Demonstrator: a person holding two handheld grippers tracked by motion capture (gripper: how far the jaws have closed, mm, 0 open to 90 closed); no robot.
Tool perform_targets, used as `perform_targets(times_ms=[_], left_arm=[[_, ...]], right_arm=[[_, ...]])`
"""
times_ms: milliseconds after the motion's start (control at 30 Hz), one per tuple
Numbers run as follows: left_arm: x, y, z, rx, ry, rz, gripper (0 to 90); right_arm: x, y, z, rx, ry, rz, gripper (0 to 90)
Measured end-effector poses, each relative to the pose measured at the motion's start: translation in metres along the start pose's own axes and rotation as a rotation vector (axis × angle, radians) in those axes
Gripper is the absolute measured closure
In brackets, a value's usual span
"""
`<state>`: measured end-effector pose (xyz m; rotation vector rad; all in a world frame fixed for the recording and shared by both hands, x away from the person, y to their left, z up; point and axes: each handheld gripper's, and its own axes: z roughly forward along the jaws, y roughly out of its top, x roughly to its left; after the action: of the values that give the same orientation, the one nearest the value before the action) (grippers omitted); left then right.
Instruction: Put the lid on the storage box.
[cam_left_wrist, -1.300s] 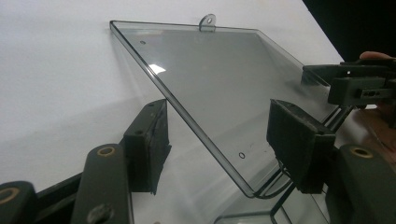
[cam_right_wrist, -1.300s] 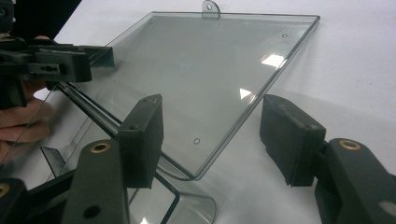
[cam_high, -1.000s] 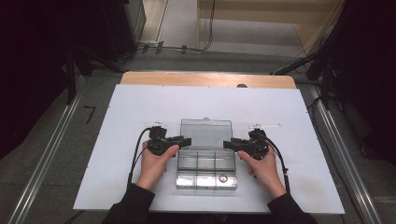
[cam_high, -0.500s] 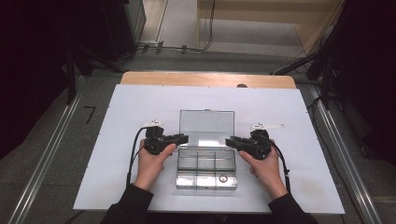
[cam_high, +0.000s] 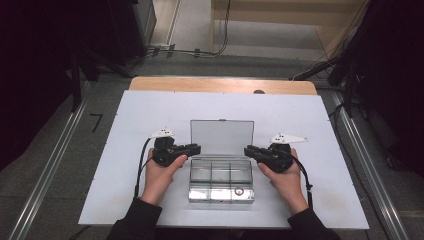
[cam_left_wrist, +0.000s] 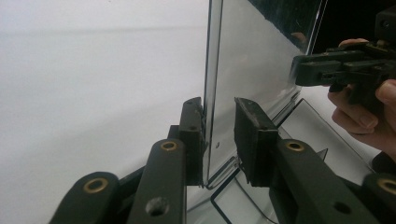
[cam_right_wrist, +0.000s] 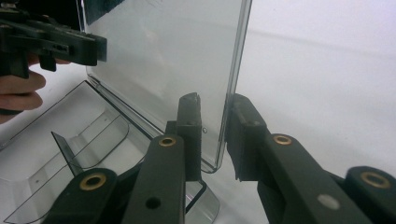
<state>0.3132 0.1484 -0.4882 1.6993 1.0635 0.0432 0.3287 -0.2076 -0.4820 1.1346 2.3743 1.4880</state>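
Clear box (cam_high: 221, 179) sits mid-tabletop (cam_high: 125, 130), long axis left-right, lid (cam_high: 222, 136) upright at its far edge. My left hand-held gripper (cam_high: 196, 148) and right hand-held gripper (cam_high: 248, 150) point inward, level, jaws just closing around the lid's side edges, not yet clamped.

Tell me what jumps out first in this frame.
A clear plastic compartment box sits mid-table on the white mat, its lid standing upright. The left claw and right claw each straddle a side edge of that lid, jaws just closing. A small ring lies in one front compartment.

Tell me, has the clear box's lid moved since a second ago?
No. The lid stands open, its top edge at the same spot on the white board.
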Motion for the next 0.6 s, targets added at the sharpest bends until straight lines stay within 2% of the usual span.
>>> perform_targets(times_ms=[33,133,200,367,500,600], left_arm=[[-0.002,0.002,0.0,-0.011,0.002,0.01,67.8],[-0.01,0.008,0.001,-0.034,0.043,0.064,61.3],[-0.014,0.011,-0.001,-0.062,0.051,0.076,58.1],[-0.015,0.012,-0.005,-0.094,0.052,0.1,60.9],[-0.015,0.013,-0.01,-0.117,0.034,0.085,66.9],[-0.015,0.012,-0.011,-0.121,0.023,0.085,67.2]], right_arm=[[0.001,0.0,0.0,-0.006,-0.004,-0.01,74.9],[0.003,0.0,0.0,-0.018,-0.014,-0.039,74.9],[0.004,-0.001,0.0,-0.025,-0.019,-0.054,74.8],[0.005,-0.001,-0.001,-0.026,-0.024,-0.068,74.9],[0.006,-0.001,-0.002,-0.024,-0.021,-0.081,74.9],[0.006,-0.001,-0.004,-0.019,-0.013,-0.09,74.9]])
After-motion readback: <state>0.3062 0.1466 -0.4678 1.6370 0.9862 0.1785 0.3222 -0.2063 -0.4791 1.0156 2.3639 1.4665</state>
